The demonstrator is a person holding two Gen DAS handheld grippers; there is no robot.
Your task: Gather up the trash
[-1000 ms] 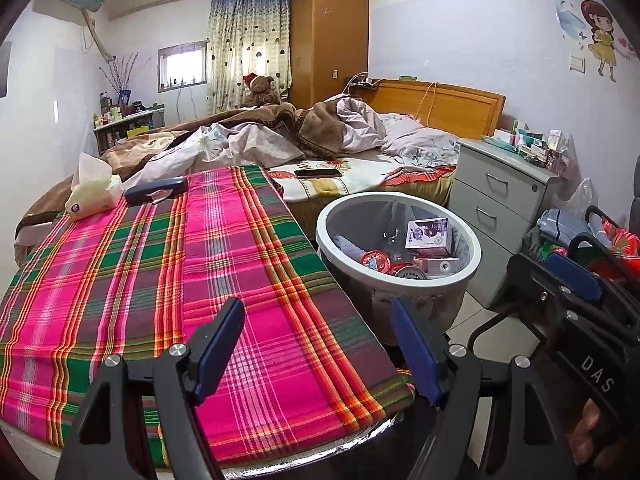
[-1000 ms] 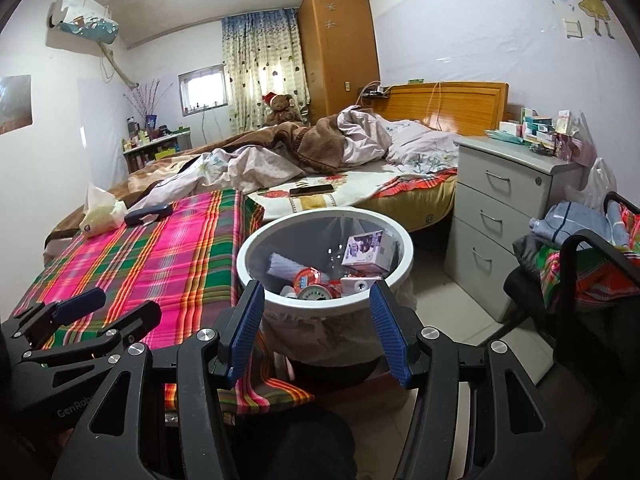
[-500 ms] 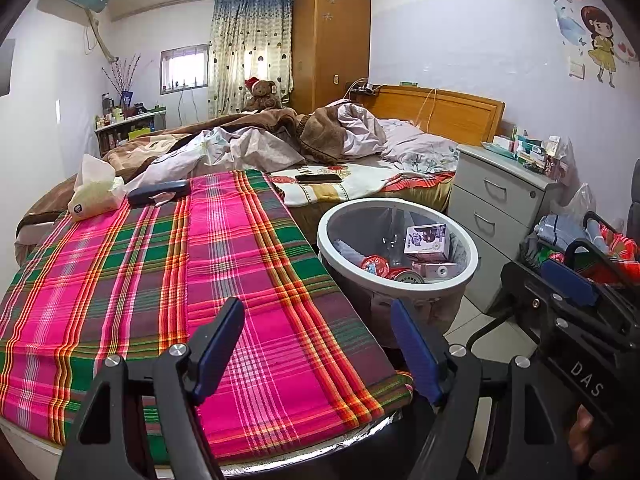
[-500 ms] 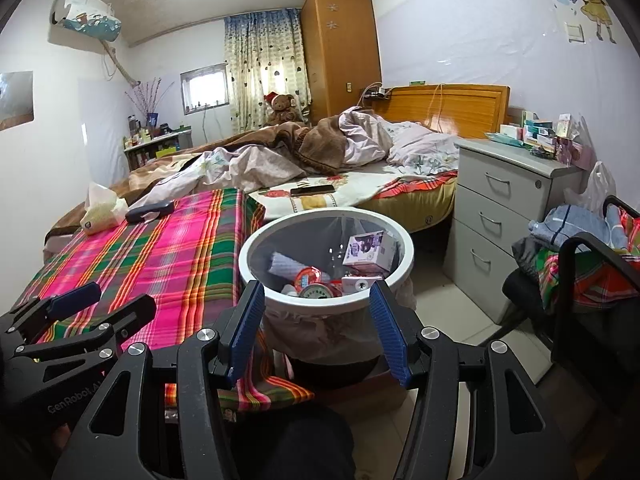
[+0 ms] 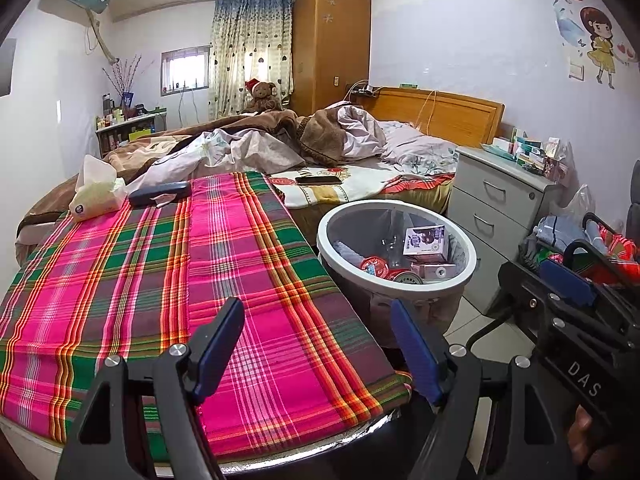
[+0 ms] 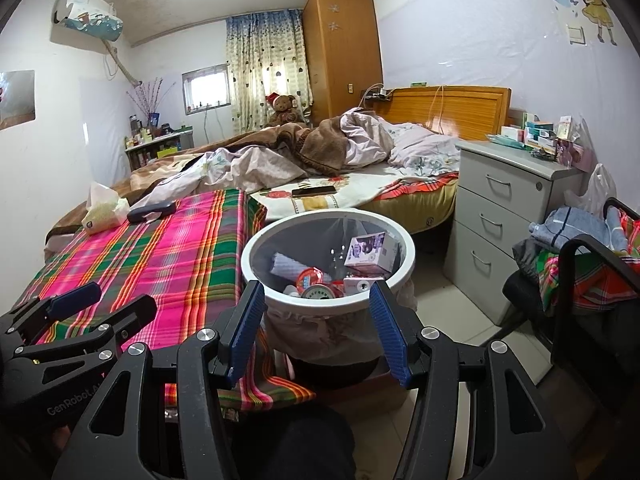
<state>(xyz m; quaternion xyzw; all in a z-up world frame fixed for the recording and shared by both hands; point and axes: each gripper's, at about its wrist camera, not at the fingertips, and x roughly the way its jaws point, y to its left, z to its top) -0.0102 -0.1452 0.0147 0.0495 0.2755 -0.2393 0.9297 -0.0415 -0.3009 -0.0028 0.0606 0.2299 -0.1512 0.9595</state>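
Note:
A white-rimmed trash bin (image 5: 466,276) (image 6: 332,303) stands on the floor beside the plaid-covered table (image 5: 180,280) (image 6: 160,252). Inside it lie a small purple-and-white box (image 5: 425,239) (image 6: 370,254), red wrappers (image 5: 374,267) and a round tin lid (image 6: 318,292). My left gripper (image 5: 316,344) hovers open over the table's near right corner, empty. My right gripper (image 6: 316,320) is open and empty just in front of the bin's near rim. Each gripper shows in the other's view, the right one (image 5: 568,292) past the bin, the left one (image 6: 76,308) over the cloth.
At the table's far end sit a tissue pack (image 5: 94,194) and a dark case (image 5: 159,193). Behind is an unmade bed (image 5: 320,148) with a phone (image 5: 319,179) on it. A grey drawer unit (image 6: 508,216) and a chair piled with clothes (image 6: 580,256) stand to the right.

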